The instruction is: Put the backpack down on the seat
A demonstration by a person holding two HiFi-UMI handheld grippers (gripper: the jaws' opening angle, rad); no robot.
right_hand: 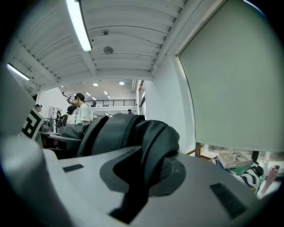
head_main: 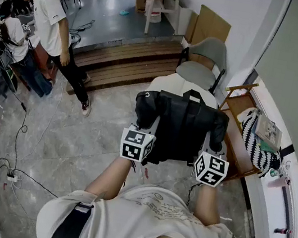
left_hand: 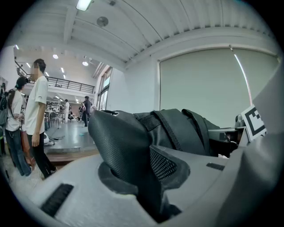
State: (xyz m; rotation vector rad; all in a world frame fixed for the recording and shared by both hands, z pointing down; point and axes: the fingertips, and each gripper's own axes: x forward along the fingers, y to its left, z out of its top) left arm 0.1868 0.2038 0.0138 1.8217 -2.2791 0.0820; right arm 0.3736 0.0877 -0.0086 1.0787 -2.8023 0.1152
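Note:
A black backpack hangs upright in front of me, held by both shoulder straps over a cream padded seat. My left gripper is shut on the left padded strap, which fills its jaws in the left gripper view. Pinched in my right gripper is the other strap, curling up out of the jaws in the right gripper view. The bag's lower part hides the front of the seat.
A grey chair stands behind the seat. A wooden side table at the right carries a striped bag and a book. Wooden steps lie beyond. People stand at the left; cables run over the floor.

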